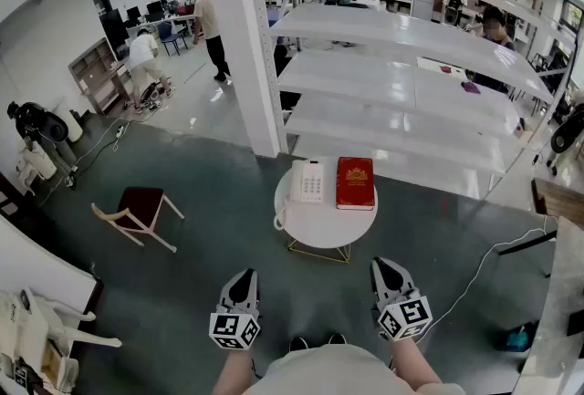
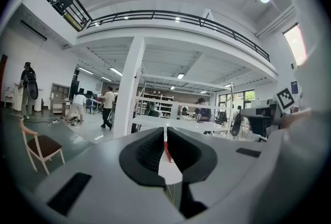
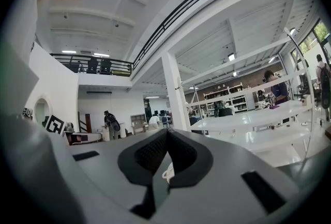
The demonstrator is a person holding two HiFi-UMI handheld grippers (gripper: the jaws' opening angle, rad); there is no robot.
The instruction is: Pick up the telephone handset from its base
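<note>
A white telephone [image 1: 307, 181] sits on a small round white table [image 1: 324, 224], its handset [image 1: 297, 182] lying on the base's left side. Its coiled cord [image 1: 279, 220] hangs over the table edge. Both grippers are held level, low in the head view, short of the table and touching nothing. My left gripper [image 1: 244, 279] is shut and empty. My right gripper [image 1: 387, 269] also looks shut and empty. In the left gripper view, a sliver of the table [image 2: 168, 168] shows through the slit of the left gripper [image 2: 166, 135]. In the right gripper view, the cord [image 3: 168, 171] shows below the right gripper [image 3: 166, 140].
A red book [image 1: 355, 182] lies on the table right of the phone. Behind the table stand a white pillar [image 1: 242, 37] and long white shelves [image 1: 411, 83]. A wooden chair [image 1: 137, 211] stands to the left. A white cable [image 1: 474, 275] runs over the floor at right. People stand far back.
</note>
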